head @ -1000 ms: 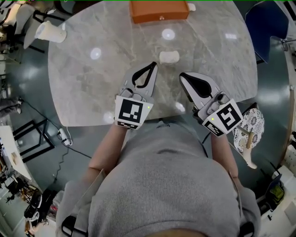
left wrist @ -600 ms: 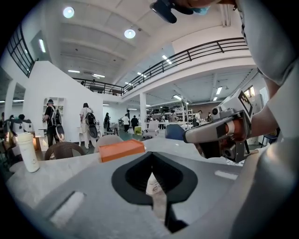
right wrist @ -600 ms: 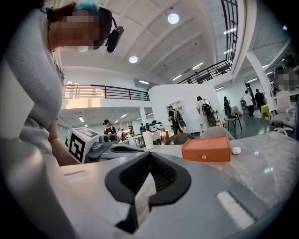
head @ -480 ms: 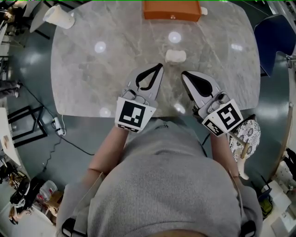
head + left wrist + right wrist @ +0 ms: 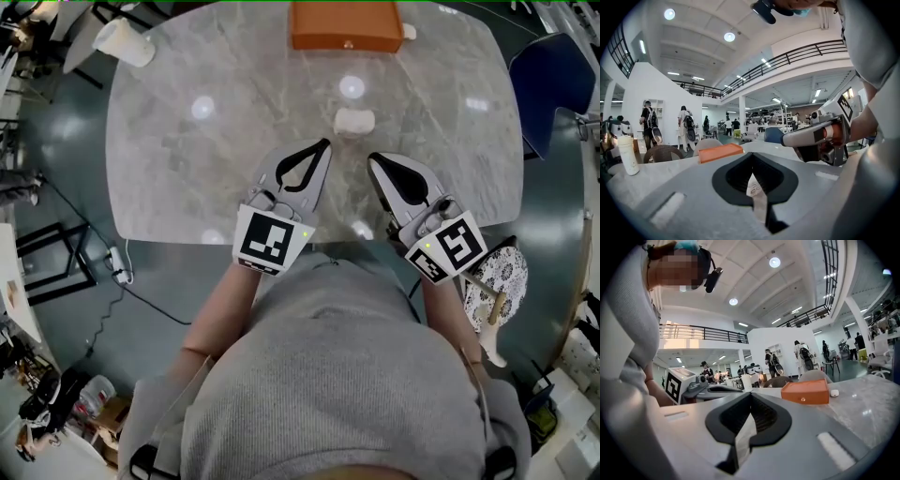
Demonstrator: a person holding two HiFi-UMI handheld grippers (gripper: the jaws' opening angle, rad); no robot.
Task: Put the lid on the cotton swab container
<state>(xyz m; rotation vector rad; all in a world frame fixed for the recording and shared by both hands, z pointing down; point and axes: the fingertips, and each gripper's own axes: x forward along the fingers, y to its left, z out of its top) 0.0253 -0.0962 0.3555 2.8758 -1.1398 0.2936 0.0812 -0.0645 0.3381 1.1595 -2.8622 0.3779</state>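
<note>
Though the head view has drifted since a second ago, so the orange box (image 5: 347,25) now sits against the top edge, the layout reads the same. The cotton swab container (image 5: 354,121), a small rounded whitish piece, lies near the middle of the table (image 5: 187,159); lid and body cannot be told apart. It is just beyond both gripper tips and touches neither.

The left gripper (image 5: 322,148) and right gripper (image 5: 373,159) have kept their places side by side over the near edge, tips angled toward each other. Each has its jaws pressed together with nothing between them.

The table is a glossy grey veined marble slab with rounded corners and round light reflections. Bare marble surrounds the container on all sides. The box is flat and rectangular, with a small white object (image 5: 410,31) at its right end. A white cylindrical bottle (image 5: 125,42) stands at the far left corner. A blue chair (image 5: 553,84) stands off the right edge.
</note>
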